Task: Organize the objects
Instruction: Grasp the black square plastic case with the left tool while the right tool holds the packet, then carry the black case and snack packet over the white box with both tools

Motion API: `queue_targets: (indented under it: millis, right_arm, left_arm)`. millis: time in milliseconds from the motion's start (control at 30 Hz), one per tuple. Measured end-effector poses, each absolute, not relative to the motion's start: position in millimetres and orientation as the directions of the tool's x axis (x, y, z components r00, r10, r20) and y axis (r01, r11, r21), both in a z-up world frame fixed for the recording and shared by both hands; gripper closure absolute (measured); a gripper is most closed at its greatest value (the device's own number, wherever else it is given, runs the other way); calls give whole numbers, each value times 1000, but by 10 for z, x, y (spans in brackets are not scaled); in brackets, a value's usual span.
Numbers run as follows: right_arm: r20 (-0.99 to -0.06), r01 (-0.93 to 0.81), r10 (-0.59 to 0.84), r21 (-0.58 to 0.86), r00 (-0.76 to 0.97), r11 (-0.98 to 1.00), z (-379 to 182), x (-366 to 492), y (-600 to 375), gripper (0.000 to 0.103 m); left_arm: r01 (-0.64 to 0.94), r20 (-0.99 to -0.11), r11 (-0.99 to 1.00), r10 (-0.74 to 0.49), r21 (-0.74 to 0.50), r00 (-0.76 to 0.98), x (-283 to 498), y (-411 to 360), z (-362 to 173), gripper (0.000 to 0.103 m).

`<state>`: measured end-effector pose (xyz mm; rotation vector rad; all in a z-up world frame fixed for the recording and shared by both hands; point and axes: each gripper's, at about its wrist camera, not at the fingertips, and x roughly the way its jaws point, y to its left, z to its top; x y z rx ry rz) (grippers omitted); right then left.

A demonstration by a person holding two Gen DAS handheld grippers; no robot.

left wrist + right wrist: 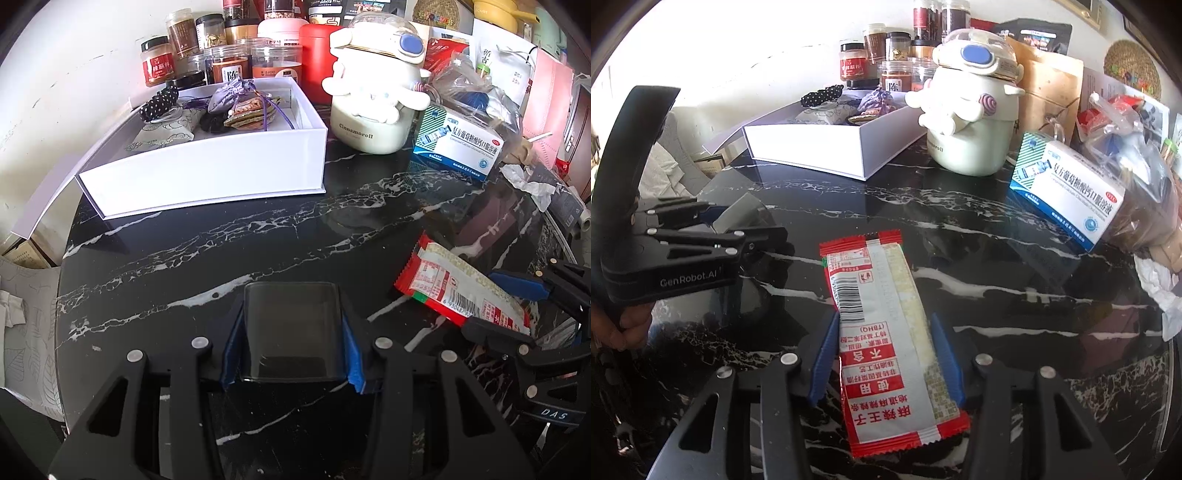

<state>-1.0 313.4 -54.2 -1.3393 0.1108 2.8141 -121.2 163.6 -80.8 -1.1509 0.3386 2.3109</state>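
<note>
The snack packet lies flat on the black marble table, between the blue pads of the right gripper; its jaws stand just beside the packet's edges, and I cannot tell if they press it. The left gripper is closed on a dark glass block. Behind stands a white box with small pouches, well apart from both.

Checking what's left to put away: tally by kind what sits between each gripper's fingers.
Snack packet, in the right gripper: 1
Dark block, in the left gripper: 1
Total: 2
</note>
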Motion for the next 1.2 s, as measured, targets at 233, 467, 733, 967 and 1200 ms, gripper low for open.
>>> queue_targets:
  millis: [233, 467, 733, 967, 1200]
  right_arm:
    - [-772, -45, -20, 62, -635, -997, -449, 25, 3121, 54]
    - [-764, -28, -18, 47, -644, -998, -283, 40, 3069, 55]
    - [-753, 0, -33, 44, -657, -999, -80, 24, 2966, 55]
    - [-723, 35, -44, 27, -689, -999, 188, -68, 2929, 55]
    - [-681, 70, -52, 2, -730, -998, 474, -184, 2894, 55]
  left_arm:
    - [-581, -809, -812, 380, -59, -448, -1147, 1612, -747, 60]
    - [-584, -804, -810, 377, -46, -459, -1077, 1580, -560, 60]
    - [-586, -816, -810, 347, -12, -463, -1033, 1536, -315, 60]
    - [-555, -802, -831, 316, 24, -508, -1055, 1445, 31, 60]
    - [-517, -783, -855, 296, 38, -547, -1185, 1327, 312, 60]
